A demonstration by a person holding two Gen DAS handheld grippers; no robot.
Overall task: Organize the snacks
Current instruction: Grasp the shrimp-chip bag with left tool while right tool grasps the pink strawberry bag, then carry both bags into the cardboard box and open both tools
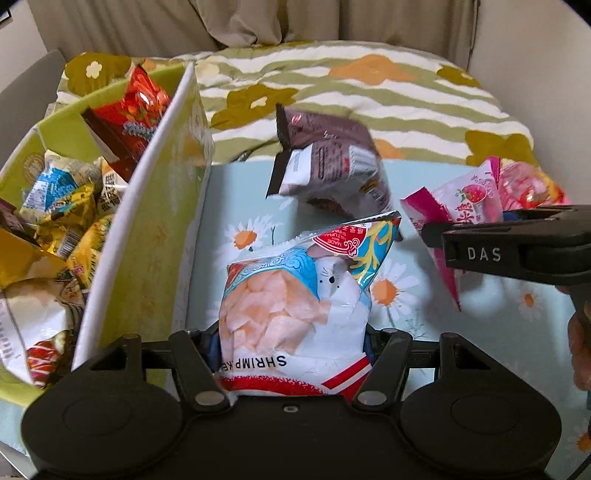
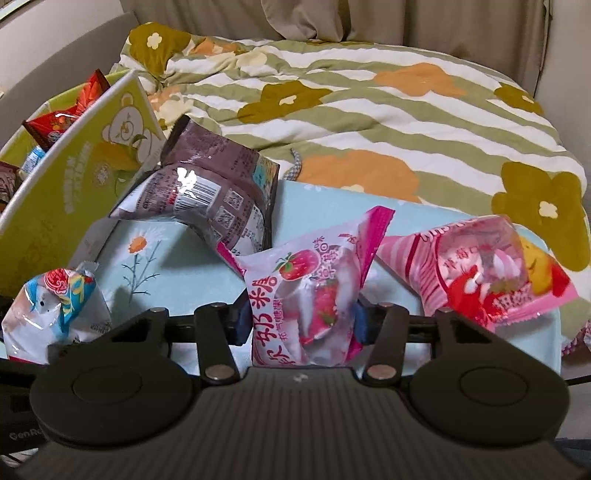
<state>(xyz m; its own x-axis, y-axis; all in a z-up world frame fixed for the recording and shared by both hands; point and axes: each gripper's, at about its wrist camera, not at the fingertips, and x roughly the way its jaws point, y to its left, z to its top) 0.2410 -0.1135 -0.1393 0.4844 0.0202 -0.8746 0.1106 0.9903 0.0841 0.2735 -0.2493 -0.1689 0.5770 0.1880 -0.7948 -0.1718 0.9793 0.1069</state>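
Partly done: green box (image 1: 147, 206) at table (image 1: 229, 192) left already loaded with snacks, left tongs (image 1: 291, 343) clamped on shrimp-chip bag (image 1: 295, 295), right tongs (image 2: 301, 317) clamped on strawberry candy bag (image 2: 310, 291), brown bag (image 2: 207, 195) and pink bag (image 2: 480, 273) left on table.

Bedroom corner with a quilted bed and curtains

A rumpled quilt (image 2: 369, 122) striped green and white, with orange and olive flowers, fills the upper middle of both views. Beige pleated curtains (image 2: 388, 22) hang across the top of the frame. A pale plain wall (image 1: 532, 55) shows at upper right. In the foreground lies a light blue table (image 2: 207, 254) printed with daisies. The light is soft and even.
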